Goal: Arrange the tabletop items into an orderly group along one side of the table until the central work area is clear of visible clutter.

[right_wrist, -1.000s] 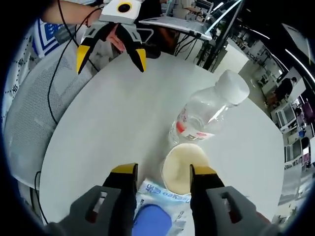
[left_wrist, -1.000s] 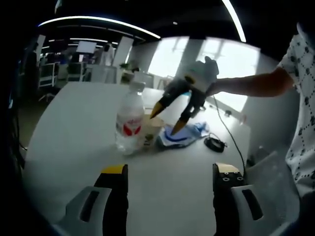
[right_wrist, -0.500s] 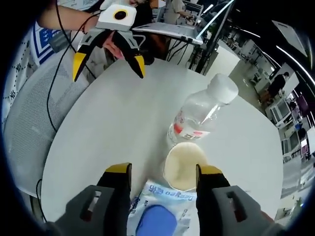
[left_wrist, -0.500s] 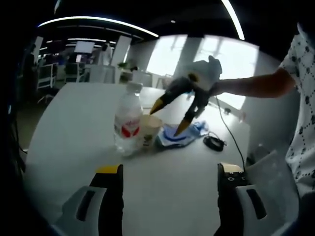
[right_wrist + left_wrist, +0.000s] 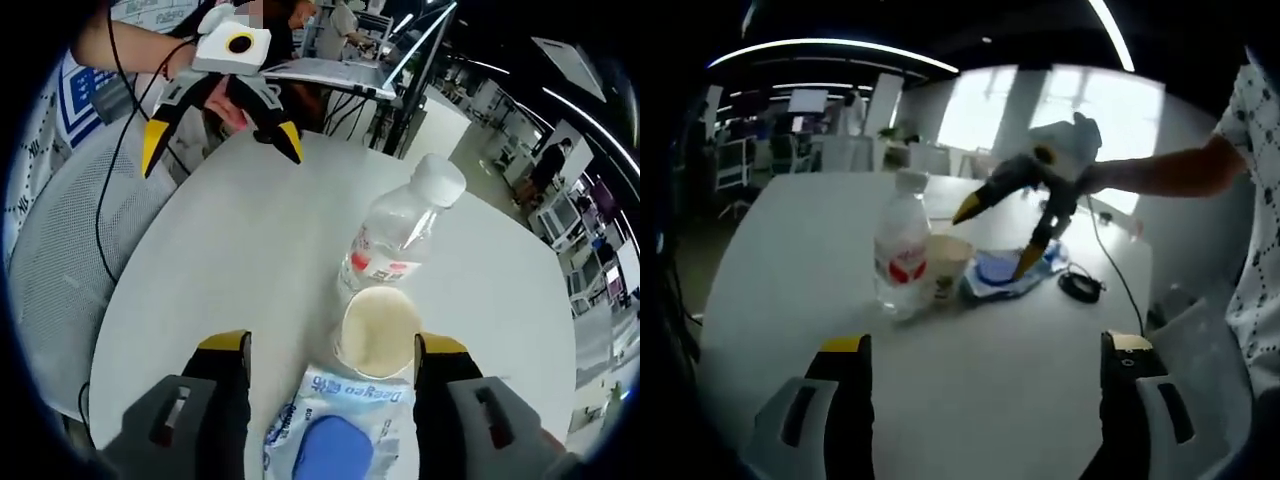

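- In the left gripper view, the left gripper (image 5: 980,375) hangs low over the near part of the white round worktop (image 5: 790,250). Its two jaws are spread wide, and nothing is between them.
- In the right gripper view, the right gripper (image 5: 330,365) is up above the things, looking down on them. Its jaws are spread wide too and hold nothing.
- Between those jaws, nearest the camera, lies a pack of wet wipes (image 5: 335,425) with a blue lid. It lies flat on the worktop.
- Just past the pack stands a paper cup (image 5: 378,328). It is upright, and its mouth is open to the top.
- Right behind the cup stands a clear water bottle (image 5: 395,245) with a white cap and a red label. It is just beside the cup, maybe touching it.
- In the left gripper view these three things sit together in the middle of the worktop, bottle on the left, cup next, pack on the right.
- A black cable (image 5: 1110,270) runs across the worktop to a small black thing (image 5: 1080,287) near the pack.
- Far off, a mesh chair (image 5: 60,250) stands by the worktop edge, below the left gripper.
- Behind all this is a big office with desks and long ceiling lights.
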Tool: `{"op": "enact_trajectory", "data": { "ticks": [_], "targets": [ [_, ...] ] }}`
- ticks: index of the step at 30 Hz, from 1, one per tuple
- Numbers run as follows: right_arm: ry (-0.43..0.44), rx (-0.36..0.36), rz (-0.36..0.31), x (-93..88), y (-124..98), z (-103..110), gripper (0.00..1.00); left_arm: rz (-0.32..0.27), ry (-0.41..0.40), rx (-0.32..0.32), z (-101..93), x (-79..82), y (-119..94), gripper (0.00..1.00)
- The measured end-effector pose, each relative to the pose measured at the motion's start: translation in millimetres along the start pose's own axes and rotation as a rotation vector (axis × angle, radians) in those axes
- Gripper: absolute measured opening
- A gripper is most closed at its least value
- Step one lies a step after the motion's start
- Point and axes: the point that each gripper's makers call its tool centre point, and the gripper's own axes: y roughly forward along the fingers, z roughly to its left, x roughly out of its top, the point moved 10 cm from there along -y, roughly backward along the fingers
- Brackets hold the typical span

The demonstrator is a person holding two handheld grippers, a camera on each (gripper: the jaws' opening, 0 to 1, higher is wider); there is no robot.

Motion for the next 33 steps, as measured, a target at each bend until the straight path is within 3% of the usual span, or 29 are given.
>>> {"op": "enact_trajectory", "data": {
  "ticks": [14, 33],
  "targets": [
    [0.096, -0.062, -0.055, -11.5, -12.1, 12.4, 0.82, 0.011, 0.017, -0.001, -3.5, 5.3, 3.6, 0.95],
    [0.262, -0.178, -0.137, -32.2, -50.9, 44.8, 0.83, 0.025, 0.054, -0.034, -13.6, 12.6, 11.0, 0.95]
  ]
}}
